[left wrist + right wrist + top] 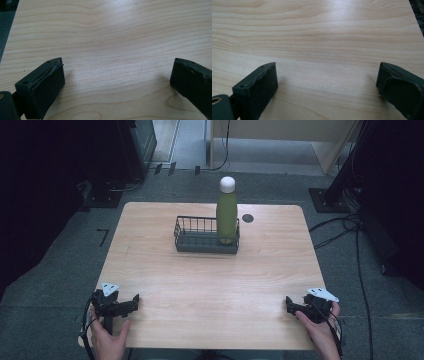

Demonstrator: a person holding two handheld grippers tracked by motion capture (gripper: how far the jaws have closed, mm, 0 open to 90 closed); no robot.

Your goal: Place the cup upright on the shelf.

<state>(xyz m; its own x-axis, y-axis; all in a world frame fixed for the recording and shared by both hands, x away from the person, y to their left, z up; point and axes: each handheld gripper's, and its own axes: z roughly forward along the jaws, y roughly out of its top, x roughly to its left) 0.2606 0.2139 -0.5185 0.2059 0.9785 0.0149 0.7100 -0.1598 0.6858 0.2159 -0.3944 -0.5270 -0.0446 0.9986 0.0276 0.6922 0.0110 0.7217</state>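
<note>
Left gripper [134, 301] sits at the near-left corner of the wooden table [210, 285], held by the person's left hand [107, 337], grey three-cornered plate on top, cable looping off the near edge. In the left gripper view its jaws stand spread wide w/ nothing but bare wood grain btwn them, tips low over the tabletop. Further in, toward the far-centre of the table, a dark wire basket [197, 234] rests on the wood; a green bottle [226, 215] w/ a white cap [227, 183] stands upright inside the basket's right end, against its right wall. Just right of the bottle and beyond the basket, a small dark round spot [248, 218] shows on the tabletop. Bottle and basket are well apart from both grippers. Right gripper [290, 306] is at the near-right corner, held by the right hand [322, 330], same grey plate on top, pointing in toward the table's middle. In the right gripper view its jaws are also spread wide, empty, only bare wood btwn them, w/ the table's right edge in the upper right corner.
</note>
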